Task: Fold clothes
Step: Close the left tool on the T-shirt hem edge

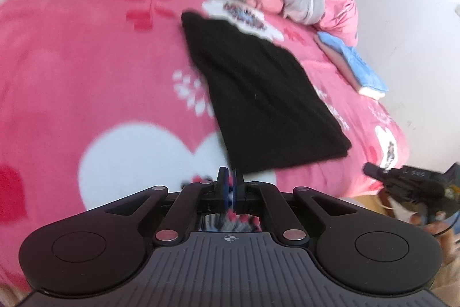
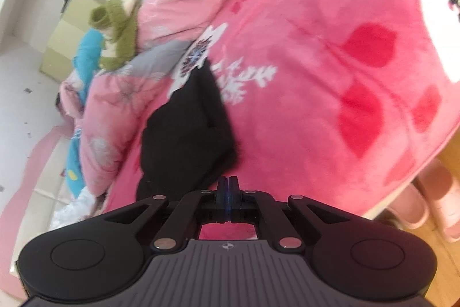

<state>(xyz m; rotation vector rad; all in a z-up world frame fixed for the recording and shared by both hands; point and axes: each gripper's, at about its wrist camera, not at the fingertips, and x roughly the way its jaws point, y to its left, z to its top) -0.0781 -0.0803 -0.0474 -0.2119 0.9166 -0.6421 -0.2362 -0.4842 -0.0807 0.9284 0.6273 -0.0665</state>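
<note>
The folded black fabric garment (image 1: pixel 258 94) lay flat as a long rectangle on the pink fleece blanket (image 1: pixel 86 62) printed with white hearts and red leaf shapes, its near end close to the left gripper (image 1: pixel 230 177). In the left wrist view that gripper's two black fingers with blue pads stood pressed together just in front of the garment's near edge; whether a sliver of cloth was pinched there could not be told, and nothing was plainly held. The right wrist view showed the same black garment (image 2: pixel 187 128) from its other side, more rumpled and layered, with the right gripper (image 2: pixel 228 186) beside its near corner, fingers likewise fully together and empty as far as could be seen.

Only the left view took in the other tool: the right gripper (image 1: pixel 373 170) appeared at the right edge, held by a hand (image 1: pixel 431 223), well apart from the garment. That view also showed a blue and pale folded cloth stack (image 1: pixel 353 65) near the bed's far edge against a white wall.

Only the right view showed the olive green knitted item (image 2: pixel 115 30) on the bunched pink and grey quilt (image 2: pixel 178 5), a turquoise cloth (image 2: pixel 89 53) beside it, and pink slippers (image 2: pixel 431 192) on the wooden floor below the bed's corner
</note>
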